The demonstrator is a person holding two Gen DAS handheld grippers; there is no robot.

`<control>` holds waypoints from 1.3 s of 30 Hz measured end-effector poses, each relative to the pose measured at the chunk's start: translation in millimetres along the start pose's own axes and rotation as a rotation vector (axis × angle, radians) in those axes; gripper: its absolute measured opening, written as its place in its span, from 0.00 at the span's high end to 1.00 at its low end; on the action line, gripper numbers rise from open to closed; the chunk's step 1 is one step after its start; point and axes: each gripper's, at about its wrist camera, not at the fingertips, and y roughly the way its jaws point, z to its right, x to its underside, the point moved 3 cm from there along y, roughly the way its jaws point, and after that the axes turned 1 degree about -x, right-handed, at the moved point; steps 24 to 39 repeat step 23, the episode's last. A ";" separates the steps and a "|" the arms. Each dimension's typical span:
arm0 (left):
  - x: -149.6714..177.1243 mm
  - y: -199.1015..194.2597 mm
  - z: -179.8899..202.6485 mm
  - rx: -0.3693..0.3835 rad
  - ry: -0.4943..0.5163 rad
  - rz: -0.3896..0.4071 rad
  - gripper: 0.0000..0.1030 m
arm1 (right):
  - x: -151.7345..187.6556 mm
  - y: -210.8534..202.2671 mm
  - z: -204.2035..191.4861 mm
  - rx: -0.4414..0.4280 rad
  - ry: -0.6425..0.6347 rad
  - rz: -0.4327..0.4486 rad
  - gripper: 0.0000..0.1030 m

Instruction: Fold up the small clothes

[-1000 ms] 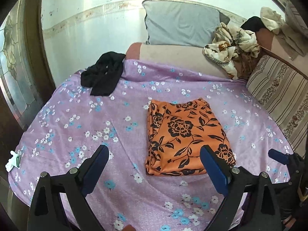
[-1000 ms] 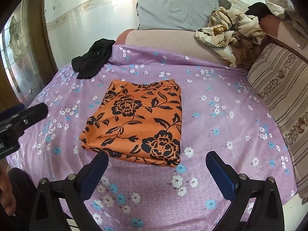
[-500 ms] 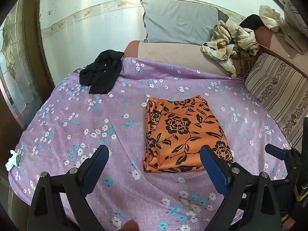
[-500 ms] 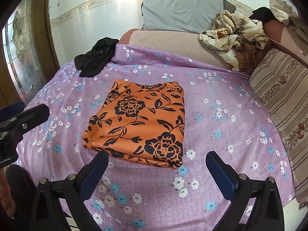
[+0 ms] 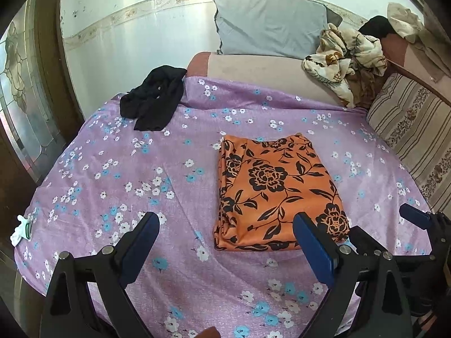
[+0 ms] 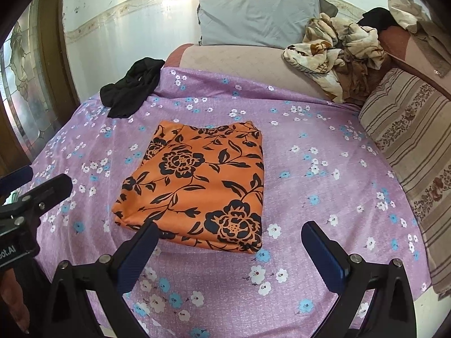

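Observation:
A folded orange cloth with black flowers (image 5: 276, 191) lies flat on the purple flowered bedsheet (image 5: 141, 169); it also shows in the right wrist view (image 6: 197, 183). My left gripper (image 5: 225, 242) is open and empty, held above the sheet just short of the cloth's near edge. My right gripper (image 6: 229, 249) is open and empty, above the cloth's near right corner. The right gripper shows at the right edge of the left wrist view (image 5: 417, 219); the left gripper shows at the left edge of the right wrist view (image 6: 33, 197).
A crumpled black garment (image 5: 153, 97) lies at the sheet's far left. A grey pillow (image 5: 270, 22) and a heap of cream patterned clothes (image 5: 344, 56) sit at the back. A striped cushion (image 5: 411, 129) borders the right. A small white item (image 5: 21, 229) lies at the left edge.
Both grippers have drawn back slightly from the folded orange cloth, which looks a little farther and lies still. Both stay open.

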 end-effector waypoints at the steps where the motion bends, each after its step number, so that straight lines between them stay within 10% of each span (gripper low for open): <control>1: 0.0 1.7 0.0 0.001 0.000 -0.007 0.07 | 0.2 0.7 -0.1 -0.002 -0.001 -0.002 0.01; 39: -8.2 7.0 4.7 0.005 -0.007 0.028 0.07 | -4.7 8.6 1.5 -0.004 -0.007 -0.008 0.01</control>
